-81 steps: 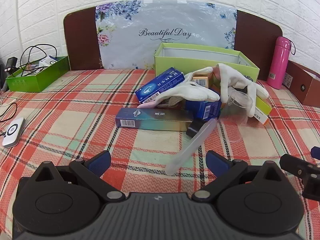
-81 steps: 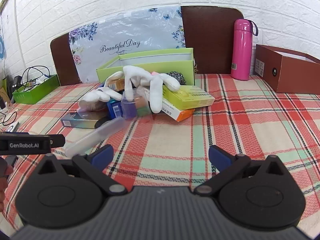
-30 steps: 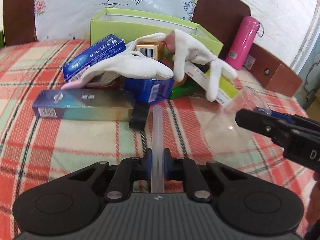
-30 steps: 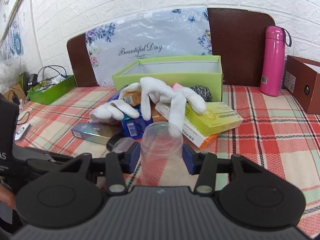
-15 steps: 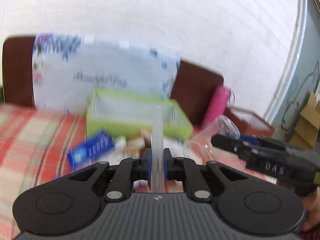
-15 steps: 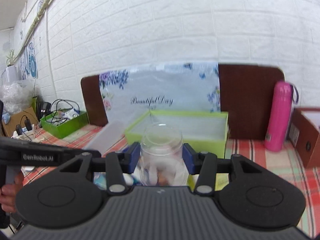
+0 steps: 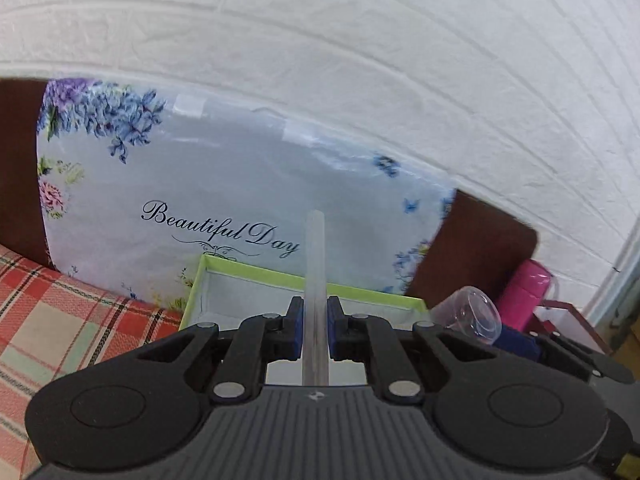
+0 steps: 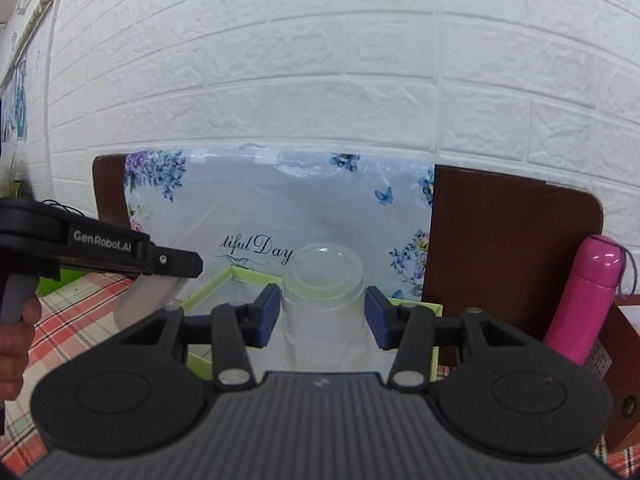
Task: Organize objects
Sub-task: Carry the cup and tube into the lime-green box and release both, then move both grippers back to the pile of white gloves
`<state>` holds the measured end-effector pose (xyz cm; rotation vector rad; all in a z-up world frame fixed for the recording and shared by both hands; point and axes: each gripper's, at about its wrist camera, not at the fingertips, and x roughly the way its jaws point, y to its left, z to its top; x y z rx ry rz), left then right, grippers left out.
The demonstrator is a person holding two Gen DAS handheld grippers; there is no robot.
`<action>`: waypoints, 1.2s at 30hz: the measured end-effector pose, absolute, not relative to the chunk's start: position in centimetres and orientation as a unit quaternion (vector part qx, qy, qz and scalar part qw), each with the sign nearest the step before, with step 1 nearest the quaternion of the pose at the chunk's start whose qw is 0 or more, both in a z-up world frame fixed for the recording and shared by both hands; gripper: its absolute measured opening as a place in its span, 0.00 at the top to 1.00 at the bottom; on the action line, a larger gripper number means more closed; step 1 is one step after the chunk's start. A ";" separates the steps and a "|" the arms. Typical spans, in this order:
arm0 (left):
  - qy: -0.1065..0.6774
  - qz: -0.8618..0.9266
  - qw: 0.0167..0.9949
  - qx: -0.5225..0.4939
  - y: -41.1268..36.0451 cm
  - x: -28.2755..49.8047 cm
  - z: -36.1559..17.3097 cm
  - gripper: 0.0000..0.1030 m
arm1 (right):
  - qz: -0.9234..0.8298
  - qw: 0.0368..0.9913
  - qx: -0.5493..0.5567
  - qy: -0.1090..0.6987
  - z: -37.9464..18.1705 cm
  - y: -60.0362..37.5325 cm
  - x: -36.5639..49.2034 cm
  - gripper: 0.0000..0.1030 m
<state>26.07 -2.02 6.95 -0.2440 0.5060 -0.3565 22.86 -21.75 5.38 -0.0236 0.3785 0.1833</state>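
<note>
My left gripper (image 7: 314,334) is shut on a long translucent plastic case (image 7: 315,280), held in the air and pointing over the open green box (image 7: 256,284). My right gripper (image 8: 322,316) is shut on a clear plastic cup (image 8: 324,304), held upturned in front of the green box (image 8: 212,286). The cup also shows at the right in the left wrist view (image 7: 470,312). The left gripper and its case (image 8: 148,300) show at the left in the right wrist view. The pile of boxes and gloves is out of view.
A floral "Beautiful Day" bag (image 7: 224,208) leans on a brown headboard (image 8: 504,240) under a white brick wall. A pink bottle (image 8: 584,296) and a brown box (image 8: 624,368) stand at the right. Plaid cloth (image 7: 60,320) covers the surface.
Both grippers closed on their objects about a second ago, lifted them from the cloth and moved forward to the green box. The pile has dropped out of view.
</note>
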 end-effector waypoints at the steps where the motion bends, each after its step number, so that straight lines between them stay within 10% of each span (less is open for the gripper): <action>1: 0.252 -0.171 0.945 -0.117 -2.1 27.0 6.5 0.90 | 0.092 0.976 -0.007 0.195 4.8 -21.7 23.9 0.55; 14: 0.286 -0.154 0.940 -0.105 -1.3 33.2 1.6 0.86 | 0.131 0.947 0.005 0.294 -2.0 -19.2 32.1 0.53; 18: 0.286 -0.148 0.939 -0.122 -0.9 33.0 1.6 0.25 | 0.145 0.939 -0.029 0.311 -2.5 -18.1 32.5 0.29; 25: 0.241 -0.143 0.951 -0.133 0.0 28.9 5.0 0.25 | 0.102 0.969 -0.047 0.221 1.7 -20.8 28.0 0.00; 36: 0.242 -0.141 0.954 -0.107 -0.2 19.2 5.7 0.24 | 0.106 0.980 -0.005 0.166 4.6 -23.7 16.9 0.00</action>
